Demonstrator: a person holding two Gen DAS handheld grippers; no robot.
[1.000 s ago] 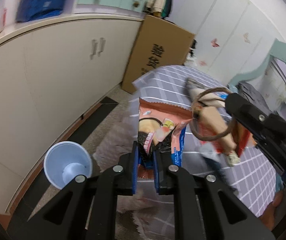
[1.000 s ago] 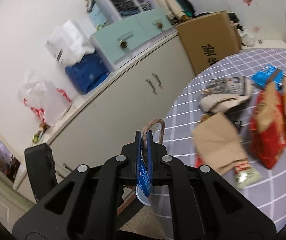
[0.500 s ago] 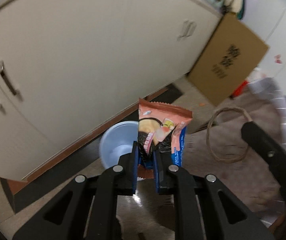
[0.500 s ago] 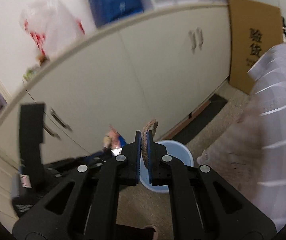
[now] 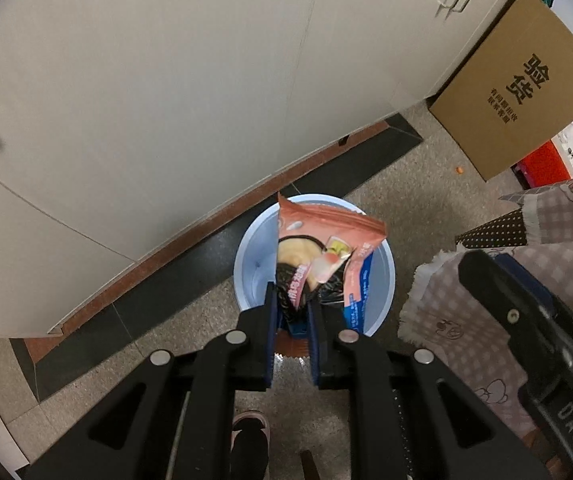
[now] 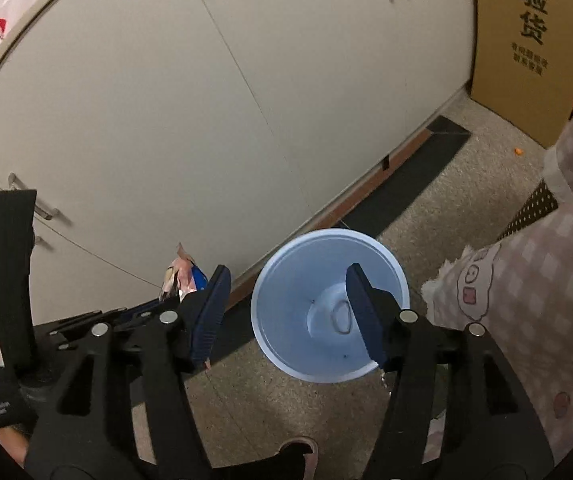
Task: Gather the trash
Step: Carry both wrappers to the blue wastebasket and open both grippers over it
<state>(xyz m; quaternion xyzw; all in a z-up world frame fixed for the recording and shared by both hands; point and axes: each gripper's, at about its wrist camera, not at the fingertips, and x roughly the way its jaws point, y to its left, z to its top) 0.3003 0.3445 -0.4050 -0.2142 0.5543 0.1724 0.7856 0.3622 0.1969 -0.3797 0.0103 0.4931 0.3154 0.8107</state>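
Fingers of the left gripper [image 5: 291, 312] pinch a pink snack packet [image 5: 322, 252], its crumpled lower end clamped between the blue pads, the top standing ahead of the fingertips over the mouth of a pale blue bin [image 5: 254, 272] on the floor beside white cupboards [image 5: 166, 80]. From the right wrist, the right gripper [image 6: 288, 304] is spread wide and holds nothing, the bin [image 6: 286, 320] between its fingers, a rope loop [image 6: 340, 320] lying at the bottom.
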